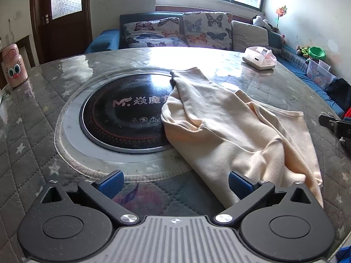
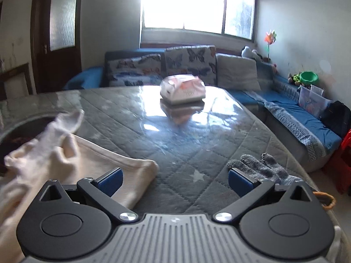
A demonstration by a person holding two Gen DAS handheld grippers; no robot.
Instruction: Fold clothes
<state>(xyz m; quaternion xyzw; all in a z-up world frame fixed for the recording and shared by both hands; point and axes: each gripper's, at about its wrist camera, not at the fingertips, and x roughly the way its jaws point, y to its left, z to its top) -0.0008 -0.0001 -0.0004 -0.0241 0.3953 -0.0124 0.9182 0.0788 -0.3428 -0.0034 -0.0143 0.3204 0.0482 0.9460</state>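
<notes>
A round quilted table (image 1: 33, 100) is seen, on which a cream garment (image 1: 230, 131) lies crumpled, partly covering a black cooktop (image 1: 122, 118). The left gripper (image 1: 174, 180) and right gripper (image 2: 174, 180) are held wide open, nothing grasped. A grey glove (image 2: 263, 168) lies beside the right one.

cream garment (image 1: 230, 129) | rumpled, partly folded, sleeve end pointing twd far side | lies flat on counter (image 1: 43, 118), left part overlapping black round hob (image 1: 122, 114)
</notes>
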